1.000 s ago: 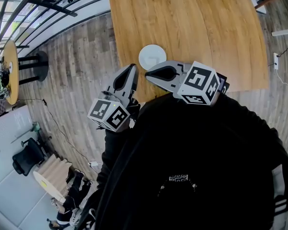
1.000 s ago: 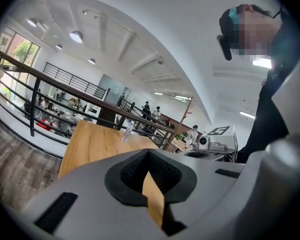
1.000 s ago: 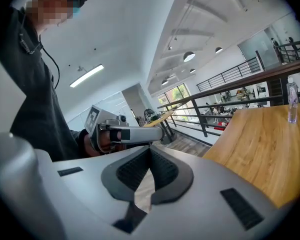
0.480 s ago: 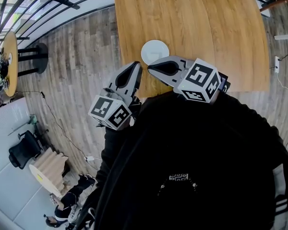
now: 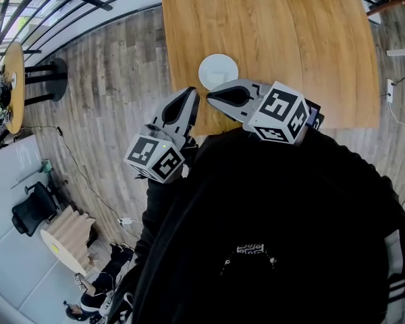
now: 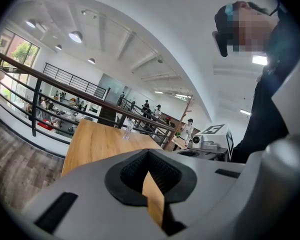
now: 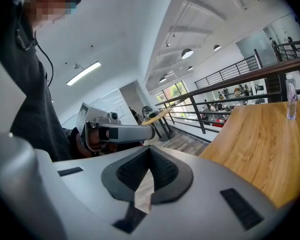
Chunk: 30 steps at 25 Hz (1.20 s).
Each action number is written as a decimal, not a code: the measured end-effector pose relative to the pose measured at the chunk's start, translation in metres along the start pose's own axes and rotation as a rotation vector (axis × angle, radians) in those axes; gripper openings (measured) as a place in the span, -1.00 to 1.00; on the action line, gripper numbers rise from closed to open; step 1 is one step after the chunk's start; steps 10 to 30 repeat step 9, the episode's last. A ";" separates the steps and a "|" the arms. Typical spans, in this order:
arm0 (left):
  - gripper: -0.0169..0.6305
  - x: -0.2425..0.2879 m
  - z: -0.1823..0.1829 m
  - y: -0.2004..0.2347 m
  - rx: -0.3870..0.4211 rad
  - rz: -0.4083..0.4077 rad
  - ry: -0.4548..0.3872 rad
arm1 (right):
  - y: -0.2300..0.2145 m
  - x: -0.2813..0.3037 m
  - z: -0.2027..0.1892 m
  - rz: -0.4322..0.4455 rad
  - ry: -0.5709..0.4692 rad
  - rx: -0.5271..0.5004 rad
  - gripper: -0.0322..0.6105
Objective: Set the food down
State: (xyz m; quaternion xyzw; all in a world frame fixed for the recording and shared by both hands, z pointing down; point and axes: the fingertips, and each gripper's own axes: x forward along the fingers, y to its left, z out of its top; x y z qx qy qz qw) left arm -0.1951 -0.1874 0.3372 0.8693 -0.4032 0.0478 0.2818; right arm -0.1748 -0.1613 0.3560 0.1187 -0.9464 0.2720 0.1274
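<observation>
A white round plate [image 5: 218,71] lies bare near the front edge of the wooden table [image 5: 283,39]. No food shows in any view. My left gripper [image 5: 189,92] is shut and holds nothing; it hangs over the floor just left of the table's corner. My right gripper [image 5: 209,94] is shut and holds nothing, its tip just below the plate. In the left gripper view the left gripper [image 6: 149,152] points along the table [image 6: 100,141]. The right gripper view shows the right gripper [image 7: 150,149] with the left gripper [image 7: 121,132] beside it.
A clear water bottle [image 7: 290,101] stands at the table's far end, seen too as the bottle [image 6: 126,131]. A black railing [image 5: 74,9] runs behind the plank floor. A round side table [image 5: 13,90] is far left. My dark torso fills the lower head view.
The head view has shifted a little, so the plate sits slightly higher and further right in frame. Both grippers keep nearly the same places and stay shut.
</observation>
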 end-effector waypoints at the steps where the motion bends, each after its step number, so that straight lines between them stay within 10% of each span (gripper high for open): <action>1: -0.95 0.000 -0.001 0.000 -0.002 0.001 0.002 | 0.000 0.000 -0.001 0.001 0.001 0.000 -0.84; 30: -0.95 0.002 0.001 0.000 -0.003 0.007 -0.001 | -0.002 -0.001 0.000 0.000 0.001 -0.001 -0.84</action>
